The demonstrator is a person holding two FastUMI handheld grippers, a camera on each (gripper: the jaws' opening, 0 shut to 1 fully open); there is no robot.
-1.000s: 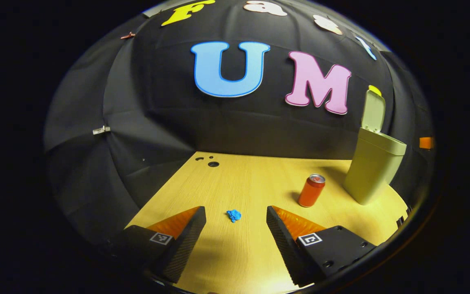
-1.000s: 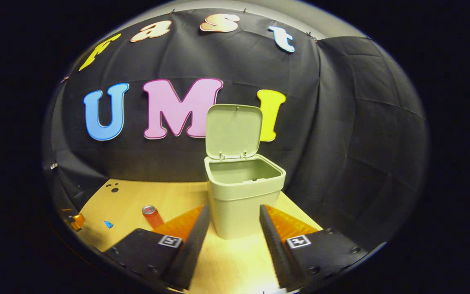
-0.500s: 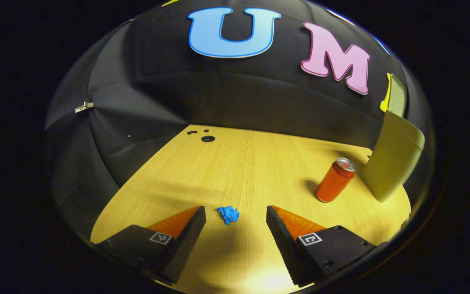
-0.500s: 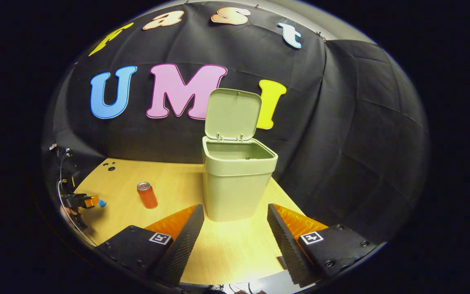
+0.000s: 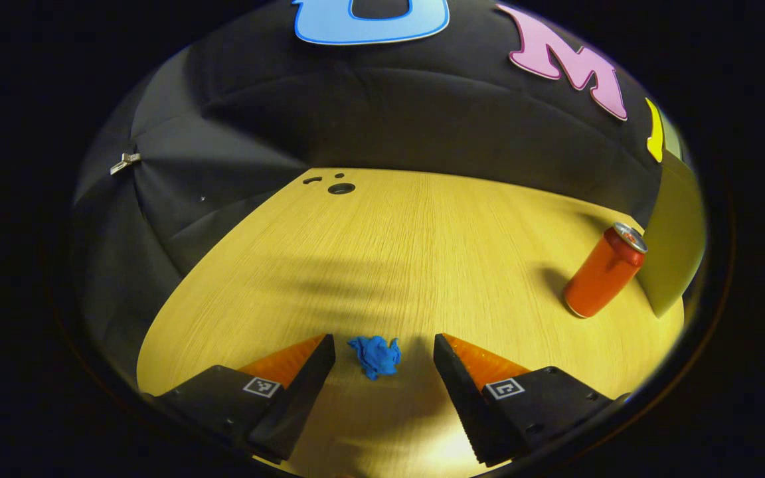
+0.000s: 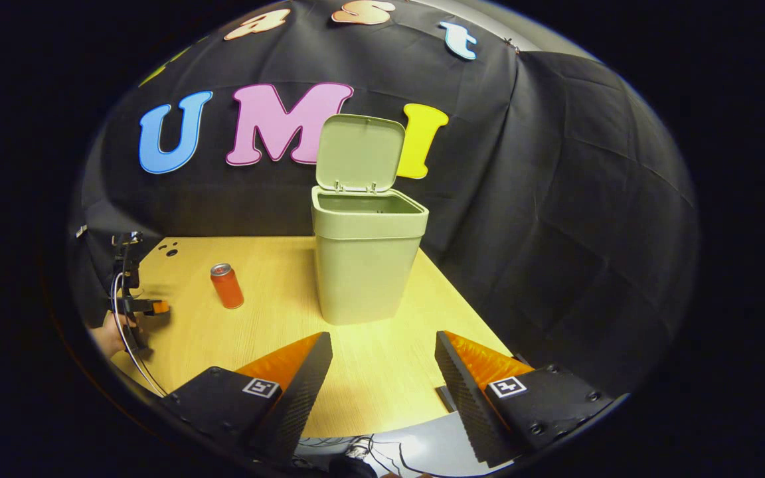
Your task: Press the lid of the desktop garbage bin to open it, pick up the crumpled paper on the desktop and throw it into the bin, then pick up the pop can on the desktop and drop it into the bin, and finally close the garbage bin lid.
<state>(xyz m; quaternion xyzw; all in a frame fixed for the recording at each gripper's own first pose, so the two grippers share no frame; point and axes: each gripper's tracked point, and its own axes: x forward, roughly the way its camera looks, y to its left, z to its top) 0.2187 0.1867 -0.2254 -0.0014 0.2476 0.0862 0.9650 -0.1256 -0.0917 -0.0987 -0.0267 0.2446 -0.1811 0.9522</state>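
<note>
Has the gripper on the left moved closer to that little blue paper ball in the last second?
Yes. In the left gripper view the crumpled paper now lies level with the left gripper fingertips, between its open fingers, and looks larger; the tabletop holes sit higher.

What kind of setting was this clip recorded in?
Most likely a staged recording booth, not a real home: black cloth hangs as the wall behind a bare wood-grain desktop, which carries just a few props, an open bin, a pop can and crumpled paper.

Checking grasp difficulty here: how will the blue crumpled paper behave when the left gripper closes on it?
The crumpled paper looks small and loosely wadded, so probably light and squashable. Lying low between the open left gripper, it may skid on the smooth table.
</note>
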